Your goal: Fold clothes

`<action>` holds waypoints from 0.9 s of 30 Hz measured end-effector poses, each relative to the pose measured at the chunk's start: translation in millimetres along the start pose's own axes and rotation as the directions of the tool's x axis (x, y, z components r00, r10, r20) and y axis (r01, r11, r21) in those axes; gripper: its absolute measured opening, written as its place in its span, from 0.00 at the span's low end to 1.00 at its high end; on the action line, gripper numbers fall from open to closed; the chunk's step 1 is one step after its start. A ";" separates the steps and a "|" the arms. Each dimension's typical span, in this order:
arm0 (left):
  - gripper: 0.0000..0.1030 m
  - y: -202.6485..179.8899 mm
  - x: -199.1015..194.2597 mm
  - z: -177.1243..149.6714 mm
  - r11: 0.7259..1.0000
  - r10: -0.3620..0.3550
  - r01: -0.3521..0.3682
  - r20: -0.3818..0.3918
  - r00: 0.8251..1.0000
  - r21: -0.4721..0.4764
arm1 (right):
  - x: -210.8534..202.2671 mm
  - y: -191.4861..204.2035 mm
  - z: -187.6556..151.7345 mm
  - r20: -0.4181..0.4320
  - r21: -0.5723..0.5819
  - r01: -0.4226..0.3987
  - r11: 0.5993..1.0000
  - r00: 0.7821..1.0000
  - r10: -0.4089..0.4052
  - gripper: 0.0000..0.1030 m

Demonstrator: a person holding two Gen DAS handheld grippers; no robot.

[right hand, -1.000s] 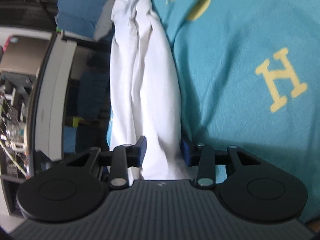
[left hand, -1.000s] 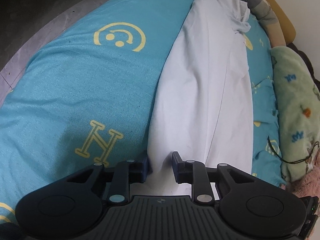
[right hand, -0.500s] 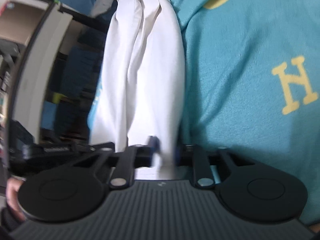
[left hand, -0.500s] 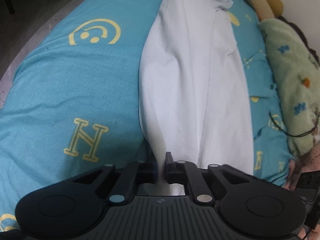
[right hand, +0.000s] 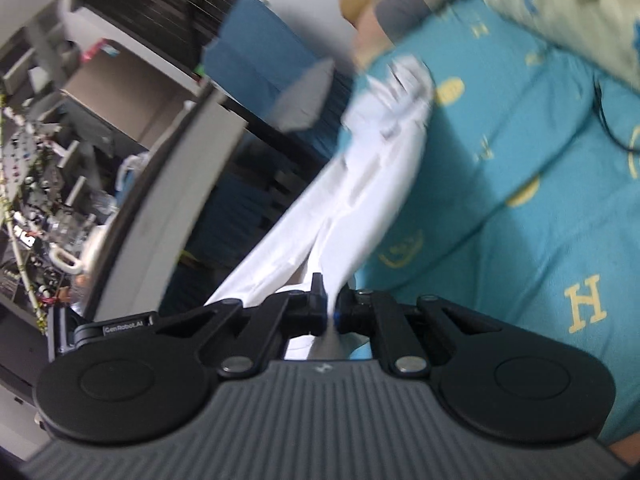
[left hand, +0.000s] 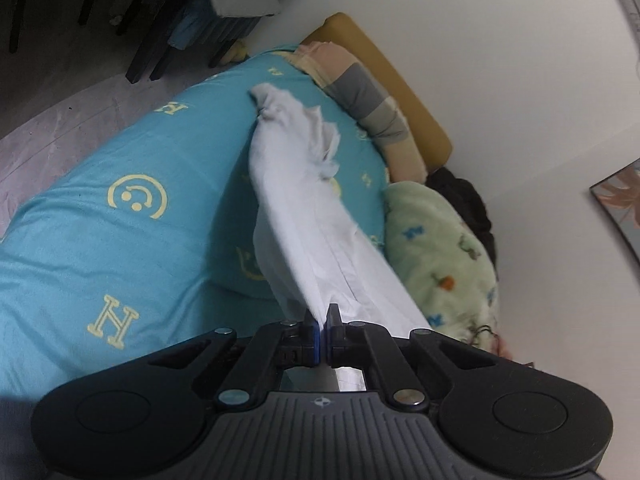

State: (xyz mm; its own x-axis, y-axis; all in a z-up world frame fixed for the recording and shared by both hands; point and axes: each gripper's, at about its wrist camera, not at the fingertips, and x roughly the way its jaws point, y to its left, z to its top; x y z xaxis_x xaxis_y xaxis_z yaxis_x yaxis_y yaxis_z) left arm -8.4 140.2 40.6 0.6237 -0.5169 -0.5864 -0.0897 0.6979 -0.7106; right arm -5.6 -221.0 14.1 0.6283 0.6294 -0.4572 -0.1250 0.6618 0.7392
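Note:
A long white garment point(left hand: 312, 216) stretches from my left gripper point(left hand: 323, 316) up and away over the teal bed cover point(left hand: 120, 240). The left gripper is shut on the garment's near edge and holds it lifted off the bed. In the right wrist view the same white garment point(right hand: 360, 184) runs from my right gripper point(right hand: 328, 300) toward the far end of the bed. The right gripper is shut on the cloth too. The garment's far end lies bunched on the bed in both views.
A green patterned blanket point(left hand: 440, 248) and a striped pillow point(left hand: 368, 96) lie along the wall side of the bed. Dark chair legs point(left hand: 152, 20) stand on the floor beyond the bed. A grey cabinet edge point(right hand: 168, 184) and cluttered shelves point(right hand: 36, 168) stand beside the bed.
Both grippers have closed on the garment's near end and lifted it off the bed. The cloth now hangs taut and narrower, and both views have tilted upward.

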 end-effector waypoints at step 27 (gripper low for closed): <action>0.04 -9.9 118.5 62.6 0.966 0.182 -0.200 0.116 0.976 0.165 | 87.5 -31.4 56.3 0.098 -0.069 0.136 0.988 0.987 -0.129 0.07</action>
State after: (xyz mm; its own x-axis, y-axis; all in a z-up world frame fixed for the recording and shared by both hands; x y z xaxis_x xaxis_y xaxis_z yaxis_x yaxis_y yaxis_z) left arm 114.9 103.1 2.5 0.6830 -0.3202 -0.6565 -0.0827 0.8591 -0.5050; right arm 96.6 -209.7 -21.3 0.7117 0.4953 -0.4981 -0.0910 0.7681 0.6339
